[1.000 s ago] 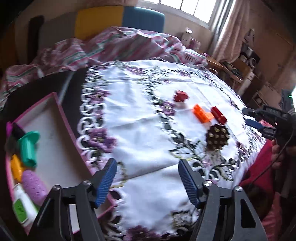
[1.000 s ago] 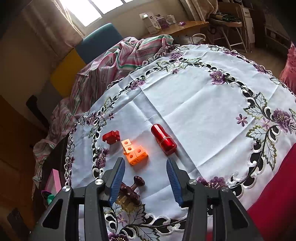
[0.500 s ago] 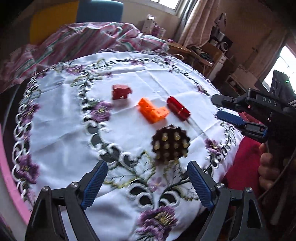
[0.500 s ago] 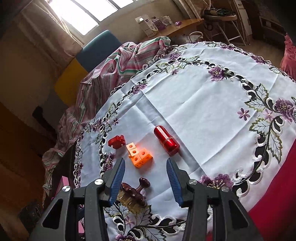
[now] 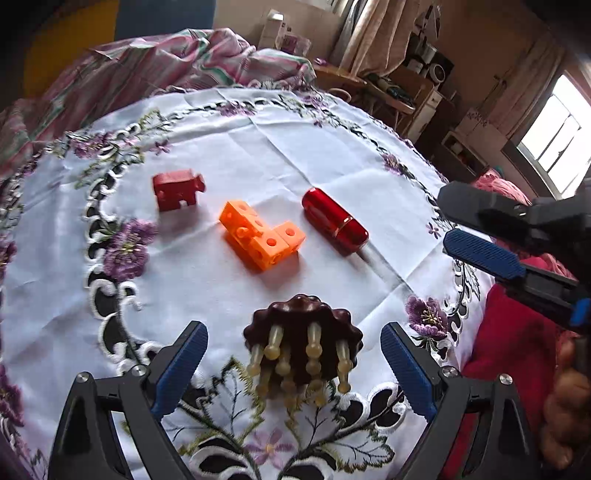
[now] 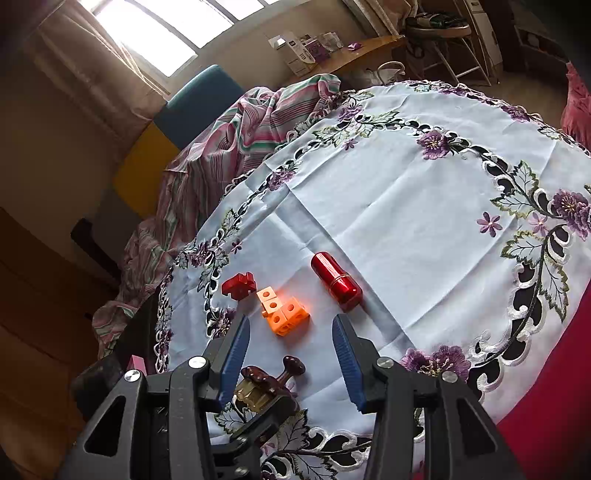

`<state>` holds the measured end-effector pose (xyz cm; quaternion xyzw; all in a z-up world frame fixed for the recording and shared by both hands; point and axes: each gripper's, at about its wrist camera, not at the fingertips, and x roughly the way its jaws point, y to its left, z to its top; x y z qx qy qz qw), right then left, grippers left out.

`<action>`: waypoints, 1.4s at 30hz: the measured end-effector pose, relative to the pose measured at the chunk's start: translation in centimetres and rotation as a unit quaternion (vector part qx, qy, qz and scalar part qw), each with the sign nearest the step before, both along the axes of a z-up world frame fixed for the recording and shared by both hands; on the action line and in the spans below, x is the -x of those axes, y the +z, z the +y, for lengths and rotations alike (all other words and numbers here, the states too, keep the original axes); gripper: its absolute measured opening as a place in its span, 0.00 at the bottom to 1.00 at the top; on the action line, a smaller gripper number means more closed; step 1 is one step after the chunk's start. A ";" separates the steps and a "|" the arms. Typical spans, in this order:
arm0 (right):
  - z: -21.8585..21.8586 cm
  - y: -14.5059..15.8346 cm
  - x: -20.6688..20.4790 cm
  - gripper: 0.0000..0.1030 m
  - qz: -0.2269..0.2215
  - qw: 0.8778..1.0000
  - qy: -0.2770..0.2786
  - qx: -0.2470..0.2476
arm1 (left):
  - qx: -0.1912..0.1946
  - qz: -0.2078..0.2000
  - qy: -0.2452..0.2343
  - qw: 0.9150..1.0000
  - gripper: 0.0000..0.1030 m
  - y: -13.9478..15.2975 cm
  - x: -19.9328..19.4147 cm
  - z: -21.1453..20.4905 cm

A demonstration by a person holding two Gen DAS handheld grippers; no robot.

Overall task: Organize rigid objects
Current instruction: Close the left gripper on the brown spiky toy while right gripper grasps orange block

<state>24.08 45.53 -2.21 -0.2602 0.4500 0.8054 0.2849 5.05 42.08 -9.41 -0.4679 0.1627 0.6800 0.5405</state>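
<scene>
A dark brown round massager [image 5: 303,332] with a scalloped rim and pale amber knobbed prongs lies tipped on its side near the front edge of a round desk, prongs pointing toward the left wrist camera; from the right wrist view its brown knob handle [image 6: 291,365] sticks up at an angle. It sits between the two blue-padded fingers of the left claw [image 5: 293,363], whose jaws are opening and stand wide on either side of it, the pads clear of it. Just beyond the massager lies an orange L-shaped piece of joined cubes [image 5: 260,236] with round holes in its faces. To its left stands a small red toy block [image 5: 176,188] shaped like an animal, and to its right a glossy red cylinder [image 5: 334,221] lies on its side at a slant; the three are near one another but apart. All rest on a white tablecloth [image 5: 258,155] embroidered with purple flowers, green leaves and black cutwork around its border. The right claw [image 6: 291,350] hovers above the front of the desk, its jaws partly apart with nothing between the pads, and it enters the left view from the right side [image 5: 480,236], where part of a person's hand [image 5: 565,413] grips its handle. Behind the desk lies a rumpled pink-and-green striped cloth [image 6: 236,136], with yellow and blue chair backs [image 6: 177,122] and a bright window [image 6: 147,33] beyond.
</scene>
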 end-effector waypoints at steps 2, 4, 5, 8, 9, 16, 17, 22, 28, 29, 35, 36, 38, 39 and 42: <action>0.0 -0.1 0.0 0.46 -0.001 1.000 0.000 0.002 | 0.010 -0.015 -0.009 1.000 0.65 -0.8 0.1 0.4; 0.0 -0.1 0.1 0.46 -0.001 1.000 0.001 0.002 | 0.002 -0.018 -0.009 1.000 0.65 -1.0 -0.1 0.0; 0.0 -0.1 0.1 0.46 -0.003 1.000 -0.004 0.002 | -0.001 -0.016 -0.011 1.000 0.65 -1.0 -0.2 -0.4; 0.0 -0.2 0.1 0.46 -0.005 1.000 -0.004 0.003 | -0.003 -0.011 -0.007 1.000 0.65 -0.8 -0.1 -2.0; 0.0 -0.2 0.1 0.46 -0.007 1.000 -0.004 0.005 | -0.003 -0.010 -0.003 1.000 0.65 -0.7 -0.1 -2.6; 0.0 -0.6 0.8 0.46 -0.029 0.999 0.005 0.013 | 0.013 0.012 0.036 0.999 0.65 -0.3 0.5 -8.3; 0.0 -0.6 0.9 0.46 -0.033 0.999 0.006 0.013 | 0.013 0.017 0.042 0.999 0.65 -0.2 0.5 -9.2; -0.2 -0.9 2.3 0.46 -0.075 0.997 0.032 0.016 | 0.012 0.024 0.064 0.998 0.65 -0.1 0.4 -12.8; -1.9 -0.9 8.2 0.46 -0.137 0.982 0.131 -0.020 | 0.000 0.025 0.064 0.998 0.65 -0.6 0.9 -13.6; -2.0 -0.8 9.3 0.46 -0.146 0.979 0.141 -0.032 | -0.002 0.026 0.063 0.998 0.65 -0.7 0.9 -13.5; -1.5 -1.8 15.9 0.46 -0.217 0.951 0.187 -0.115 | -0.005 0.013 0.067 0.998 0.65 -0.8 1.3 -13.5; -1.3 -2.4 16.8 0.46 -0.233 0.945 0.192 -0.125 | -0.005 0.014 0.068 0.998 0.65 -0.8 1.3 -13.5; -0.7 -4.1 18.1 0.46 -0.260 0.936 0.199 -0.130 | -0.004 0.017 0.068 0.998 0.65 -0.9 1.2 -13.4; -0.5 -5.0 18.4 0.46 -0.267 0.934 0.201 -0.127 | -0.004 0.017 0.069 0.997 0.65 -0.9 1.2 -13.4; -0.8 -7.6 18.7 0.33 -0.305 0.918 0.218 -0.129 | -0.001 0.003 0.068 0.998 0.65 -1.2 1.4 -13.4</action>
